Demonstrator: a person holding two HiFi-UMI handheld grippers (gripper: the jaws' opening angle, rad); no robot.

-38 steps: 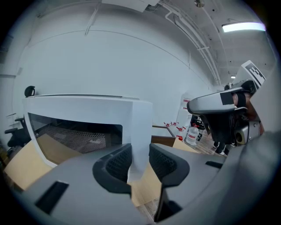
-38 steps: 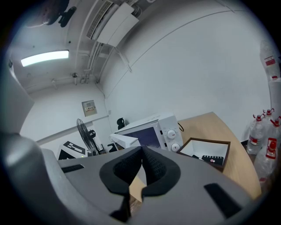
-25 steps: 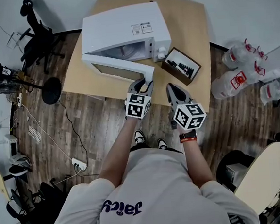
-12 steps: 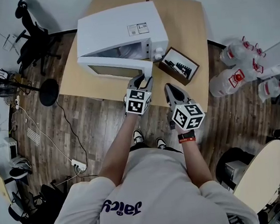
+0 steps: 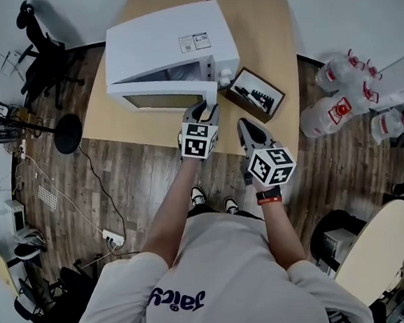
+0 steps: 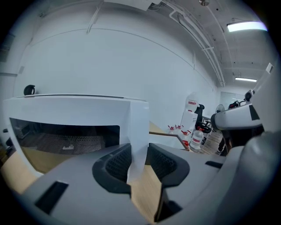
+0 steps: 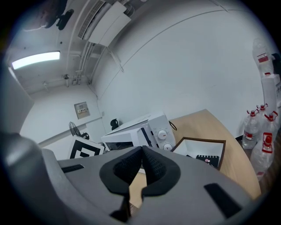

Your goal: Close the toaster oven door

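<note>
Left tool (image 5: 202, 109) is clamped on the free edge of the toaster oven door (image 5: 165, 97). In the left gripper view, the white door edge (image 6: 139, 127) stands upright between the two pads of the left tool (image 6: 139, 160), with both pads (image 6: 117, 163) against it.

Toaster oven (image 5: 171, 47): white, standing on the far left part of the desk (image 5: 269, 46). The door is ajar. Its hinged end is at the left of the oven front. Its free end lies just short of the control knobs (image 5: 225, 76) at the right. A narrow wedge-shaped gap separates the door from the oven front.

Right tool (image 5: 247, 126): jaws together, nothing between them, as the right gripper view (image 7: 141, 165) confirms. It is held near the desk's front edge, just to the right of the left tool, and apart from both oven and door.

Adjacent items: a dark-framed tray (image 5: 254, 93) lies on the desk just right of the oven. Large water bottles (image 5: 338, 110) stand on the floor beyond the desk's right side.
</note>
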